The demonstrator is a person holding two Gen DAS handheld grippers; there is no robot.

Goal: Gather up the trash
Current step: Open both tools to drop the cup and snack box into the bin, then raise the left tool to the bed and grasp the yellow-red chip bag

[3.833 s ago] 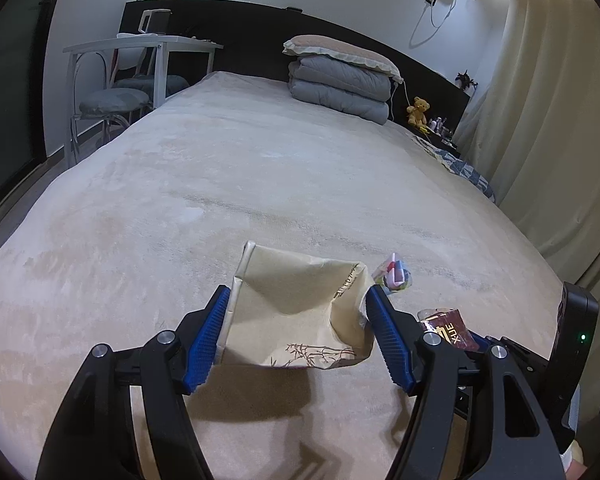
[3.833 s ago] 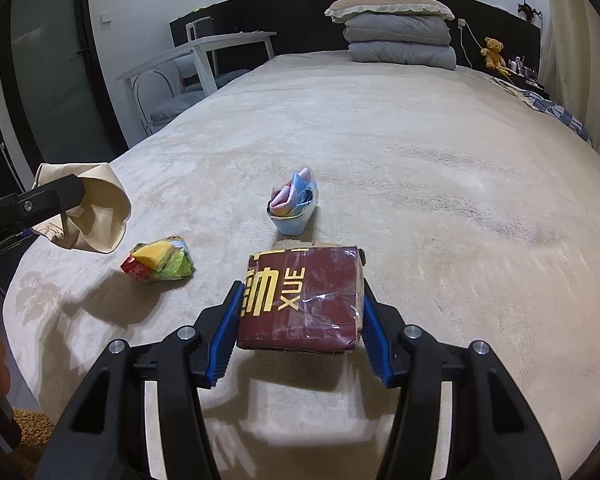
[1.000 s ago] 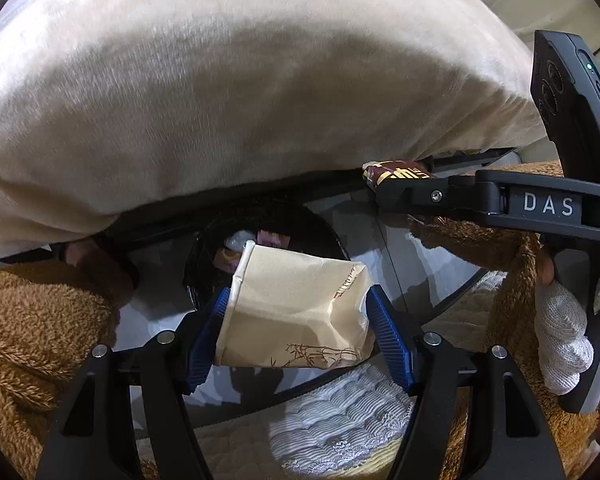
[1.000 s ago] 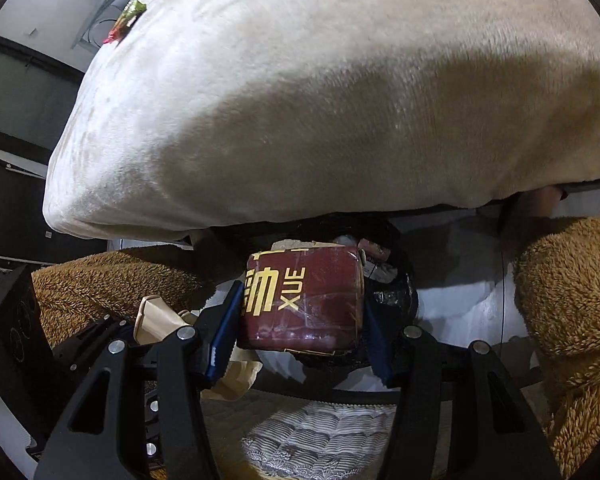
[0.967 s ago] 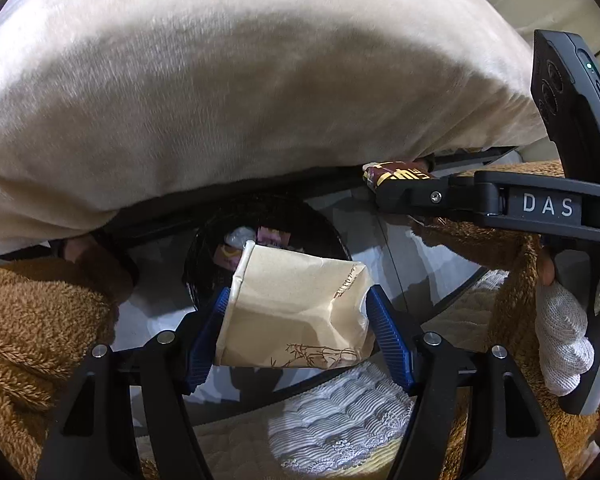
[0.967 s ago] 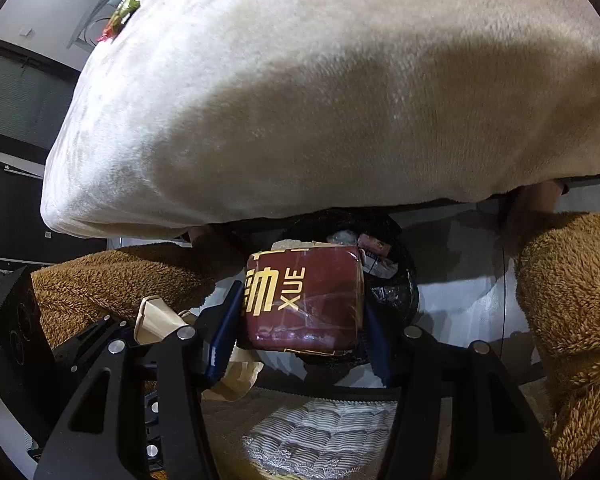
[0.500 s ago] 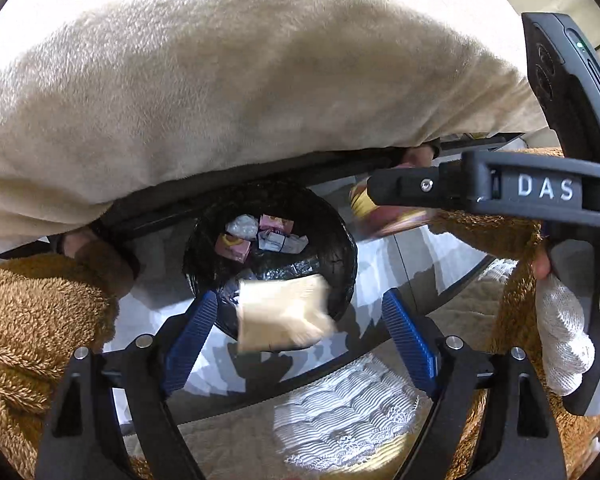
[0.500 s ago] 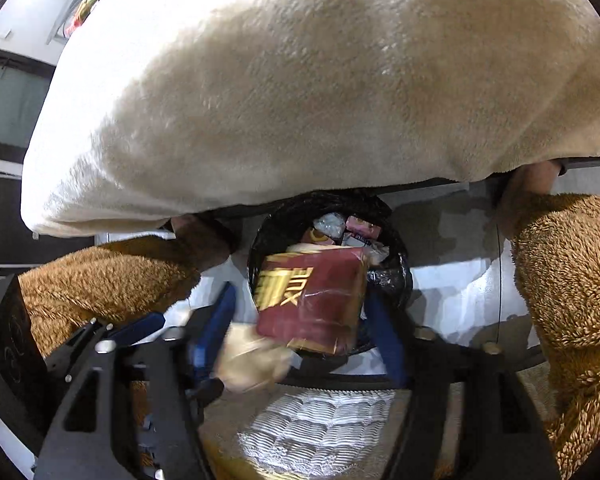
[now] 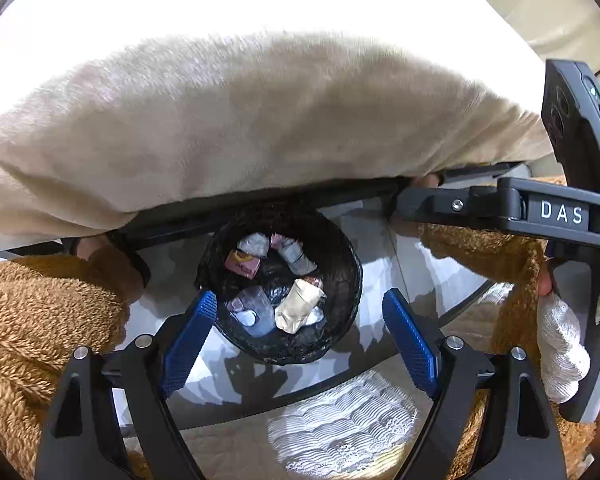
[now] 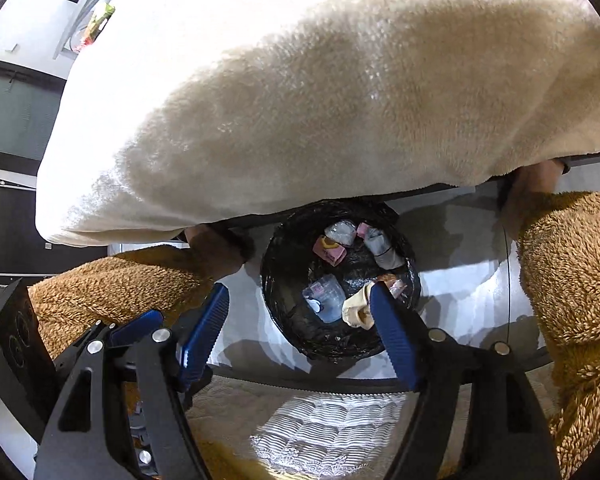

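Both grippers point down at a round trash bin (image 9: 340, 280) lined with crinkled black plastic, standing on pale glossy floor under the overhanging edge of a plush beige blanket (image 9: 260, 120). The left gripper (image 9: 298, 334) has its ribbed blue pads wide apart, with nothing between them. The right gripper (image 10: 300, 324) is opening, also with nothing between its pads. A second ago each held something: the crumpled tan paper cup (image 9: 298, 306) now lies in the bin among small wrappers, and the dark red packet has dropped out of sight. Fuzzy brown fabric (image 9: 40, 300) flanks the bin on both sides, leaving open floor close around it.
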